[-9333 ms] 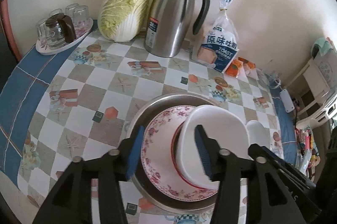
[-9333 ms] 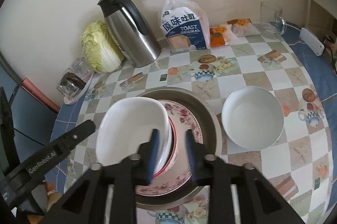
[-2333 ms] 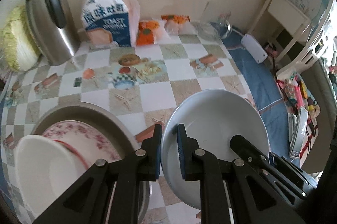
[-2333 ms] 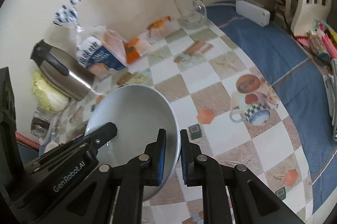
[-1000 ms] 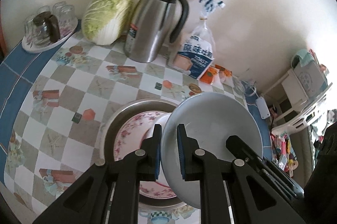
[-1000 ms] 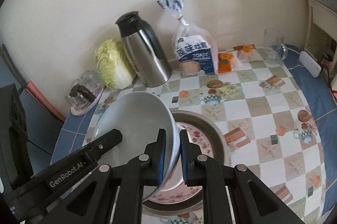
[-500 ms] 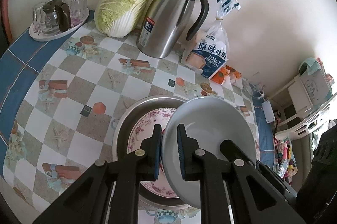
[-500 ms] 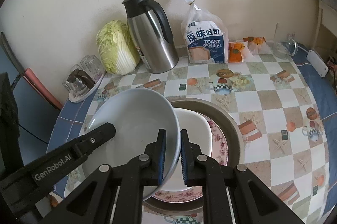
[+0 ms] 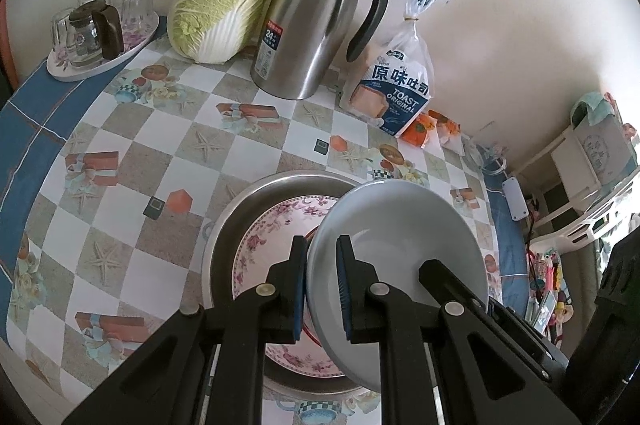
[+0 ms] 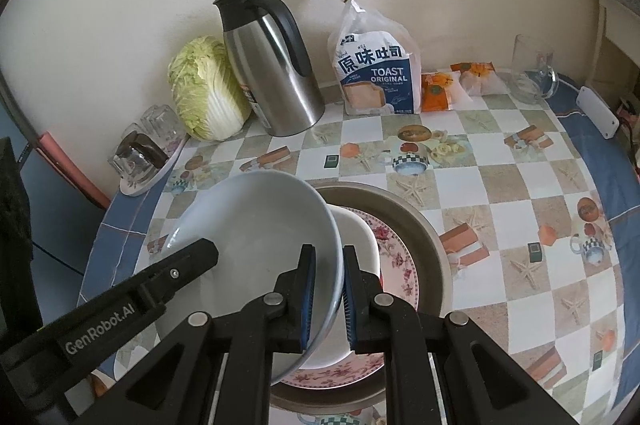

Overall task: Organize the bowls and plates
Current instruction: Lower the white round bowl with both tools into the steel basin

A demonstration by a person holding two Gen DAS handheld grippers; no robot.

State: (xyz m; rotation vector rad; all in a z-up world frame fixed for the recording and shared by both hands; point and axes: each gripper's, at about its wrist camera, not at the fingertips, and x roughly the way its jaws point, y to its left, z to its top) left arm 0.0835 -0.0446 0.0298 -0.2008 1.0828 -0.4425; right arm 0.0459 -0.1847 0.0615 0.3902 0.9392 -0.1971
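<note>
Both grippers hold one round pale grey bowl (image 9: 394, 241) (image 10: 260, 225) by opposite sides of its rim. My left gripper (image 9: 322, 279) is shut on its left edge, my right gripper (image 10: 328, 291) on its right edge. The bowl hangs tilted just over a stack on the table: a metal pan (image 9: 244, 209) (image 10: 424, 237), a pink floral plate (image 9: 268, 233) (image 10: 400, 257) in it, and a white squarish bowl (image 10: 360, 237) on the plate. In the left wrist view the grey bowl hides the white one.
Along the wall stand a tray of glasses (image 9: 96, 25), a napa cabbage (image 9: 220, 1), a steel thermos jug (image 9: 316, 17), a toast bag (image 9: 400, 85), orange snack packets (image 10: 448, 85) and a glass mug (image 10: 532, 73). A white remote (image 10: 598, 111) lies at the right.
The grey bowl, held by both grippers, has come a little lower and closer over the stack in the pan. Both grips are unchanged.
</note>
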